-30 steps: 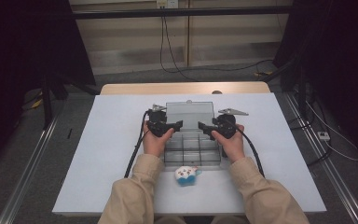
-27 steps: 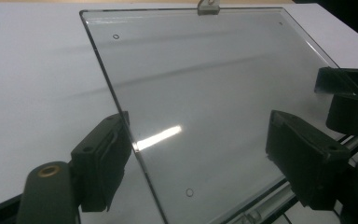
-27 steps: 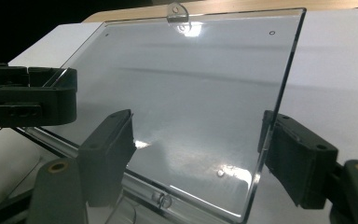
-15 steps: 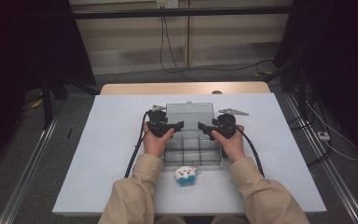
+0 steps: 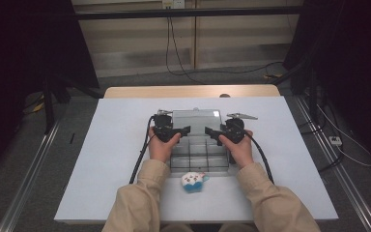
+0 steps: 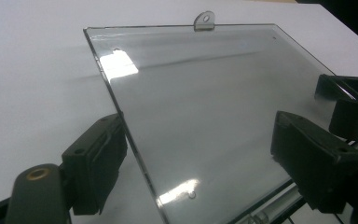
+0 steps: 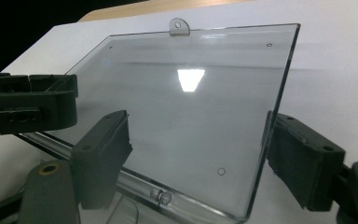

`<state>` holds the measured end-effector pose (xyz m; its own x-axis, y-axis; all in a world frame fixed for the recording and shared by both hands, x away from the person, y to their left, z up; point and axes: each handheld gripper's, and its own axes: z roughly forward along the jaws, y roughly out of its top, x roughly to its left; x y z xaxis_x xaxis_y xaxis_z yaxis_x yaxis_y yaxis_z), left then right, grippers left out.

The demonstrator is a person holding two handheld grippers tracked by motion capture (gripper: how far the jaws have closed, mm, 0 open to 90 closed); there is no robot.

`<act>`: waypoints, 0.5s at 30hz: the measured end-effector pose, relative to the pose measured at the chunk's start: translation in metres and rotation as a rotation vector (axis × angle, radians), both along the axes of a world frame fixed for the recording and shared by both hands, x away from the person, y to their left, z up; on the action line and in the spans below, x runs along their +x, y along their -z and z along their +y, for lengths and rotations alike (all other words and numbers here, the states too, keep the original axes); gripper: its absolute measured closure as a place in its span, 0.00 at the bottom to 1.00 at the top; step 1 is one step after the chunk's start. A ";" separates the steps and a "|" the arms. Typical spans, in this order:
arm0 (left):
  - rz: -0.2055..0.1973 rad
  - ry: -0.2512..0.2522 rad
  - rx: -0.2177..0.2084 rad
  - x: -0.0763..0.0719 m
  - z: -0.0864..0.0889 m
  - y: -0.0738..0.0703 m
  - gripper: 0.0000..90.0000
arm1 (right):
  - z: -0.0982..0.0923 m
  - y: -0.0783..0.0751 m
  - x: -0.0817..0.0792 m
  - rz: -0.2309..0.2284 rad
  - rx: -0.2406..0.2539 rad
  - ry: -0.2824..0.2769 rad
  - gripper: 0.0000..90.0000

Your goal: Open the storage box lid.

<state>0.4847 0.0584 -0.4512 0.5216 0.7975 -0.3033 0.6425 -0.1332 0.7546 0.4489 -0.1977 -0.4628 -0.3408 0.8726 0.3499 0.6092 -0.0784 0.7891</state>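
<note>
A clear plastic compartment box [image 5: 198, 157] lies mid-table with its clear lid [image 5: 195, 116] raised and leaning back. My left gripper [image 5: 186, 129] and right gripper [image 5: 208, 131] hover over it, tips facing each other. In the left gripper view the lid [image 6: 205, 93] has its left edge between the jaws of my left gripper [image 6: 200, 158]. In the right gripper view my right gripper [image 7: 200, 158] straddles the right edge of the lid [image 7: 191, 107]. Both pairs of jaws have just been opening, and neither pair presses on the lid.
A small white and blue plush toy [image 5: 193, 181] lies on the white table [image 5: 116, 159] just in front of the box, between the person's forearms. Cables trail from both grippers toward the near edge. A small tab [image 7: 178, 25] sticks up from the lid's far edge.
</note>
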 end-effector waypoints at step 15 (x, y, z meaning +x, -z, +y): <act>0.021 -0.002 -0.010 0.000 0.000 0.002 0.18 | 0.000 0.000 0.000 0.026 0.024 0.010 0.25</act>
